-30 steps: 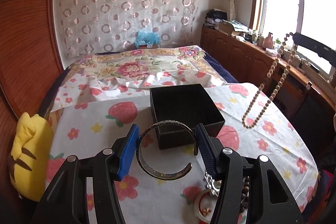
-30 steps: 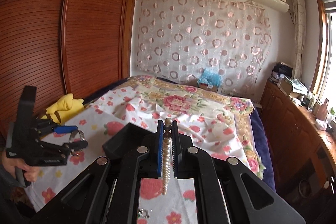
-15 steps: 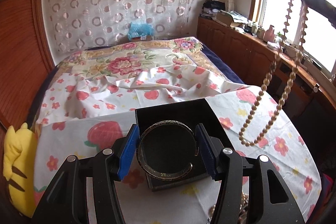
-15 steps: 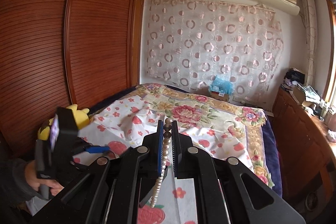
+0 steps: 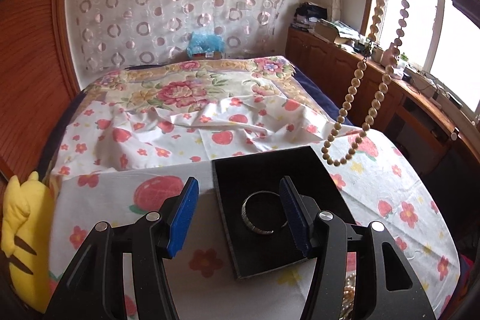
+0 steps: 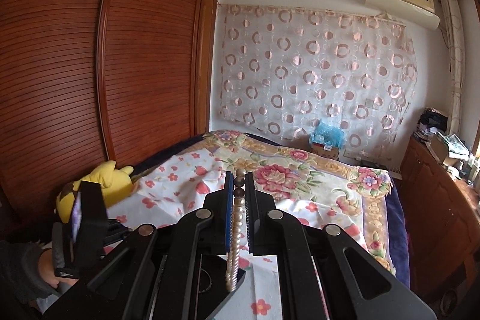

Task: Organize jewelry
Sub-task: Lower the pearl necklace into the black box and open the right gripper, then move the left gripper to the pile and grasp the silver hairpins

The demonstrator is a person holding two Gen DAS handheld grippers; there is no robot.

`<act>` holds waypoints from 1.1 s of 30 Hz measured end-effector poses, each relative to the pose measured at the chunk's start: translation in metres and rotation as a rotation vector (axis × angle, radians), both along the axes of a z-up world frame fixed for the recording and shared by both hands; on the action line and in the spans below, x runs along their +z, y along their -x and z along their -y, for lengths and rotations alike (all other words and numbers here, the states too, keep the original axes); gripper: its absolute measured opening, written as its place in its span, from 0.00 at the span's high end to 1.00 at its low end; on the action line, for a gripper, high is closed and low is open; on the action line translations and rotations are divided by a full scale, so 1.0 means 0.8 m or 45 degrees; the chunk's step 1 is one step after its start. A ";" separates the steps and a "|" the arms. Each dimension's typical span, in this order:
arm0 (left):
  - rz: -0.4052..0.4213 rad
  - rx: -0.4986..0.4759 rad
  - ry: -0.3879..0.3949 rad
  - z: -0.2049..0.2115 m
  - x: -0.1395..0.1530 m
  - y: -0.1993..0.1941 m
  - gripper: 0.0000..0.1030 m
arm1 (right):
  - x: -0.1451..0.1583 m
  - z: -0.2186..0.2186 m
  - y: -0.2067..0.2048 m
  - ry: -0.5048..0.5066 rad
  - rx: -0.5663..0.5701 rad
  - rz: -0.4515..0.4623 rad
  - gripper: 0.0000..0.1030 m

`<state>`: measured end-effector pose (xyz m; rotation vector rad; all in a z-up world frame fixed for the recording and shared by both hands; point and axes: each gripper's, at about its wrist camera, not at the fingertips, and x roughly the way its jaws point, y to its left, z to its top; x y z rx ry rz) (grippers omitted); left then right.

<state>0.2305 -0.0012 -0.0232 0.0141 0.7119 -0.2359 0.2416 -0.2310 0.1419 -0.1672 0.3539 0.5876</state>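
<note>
A black open box stands on the flowered cloth in front of my left gripper. A metal bangle lies flat inside it, partly hidden behind the right blue pad. The left gripper is open, with nothing between its pads. High at the right, my right gripper is shut on a pearl necklace. The necklace hangs as a long loop whose lowest beads end just beyond the box's far right corner.
A yellow plush toy sits at the table's left edge. More jewelry lies at the near right. A bed is behind the table, a wooden cabinet at the right, a wardrobe at the left. A person's hand holds the left gripper.
The bangle has left the left gripper's pads and now lies in the box. The right gripper has risen, lifting the necklace.
</note>
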 end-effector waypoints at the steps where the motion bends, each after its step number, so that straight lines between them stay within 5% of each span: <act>1: 0.005 0.005 0.001 -0.004 0.001 0.001 0.48 | -0.002 -0.004 -0.002 0.005 0.004 -0.004 0.92; 18: 0.034 0.034 0.014 -0.029 -0.005 0.084 0.42 | -0.137 -0.035 -0.023 0.104 -0.013 -0.262 0.89; 21: 0.032 0.032 0.011 -0.027 -0.009 0.107 0.41 | -0.146 -0.025 -0.011 0.071 -0.032 -0.290 0.79; 33: 0.021 -0.016 0.005 -0.002 -0.026 0.182 0.40 | -0.184 0.033 0.117 0.017 -0.097 -0.320 0.79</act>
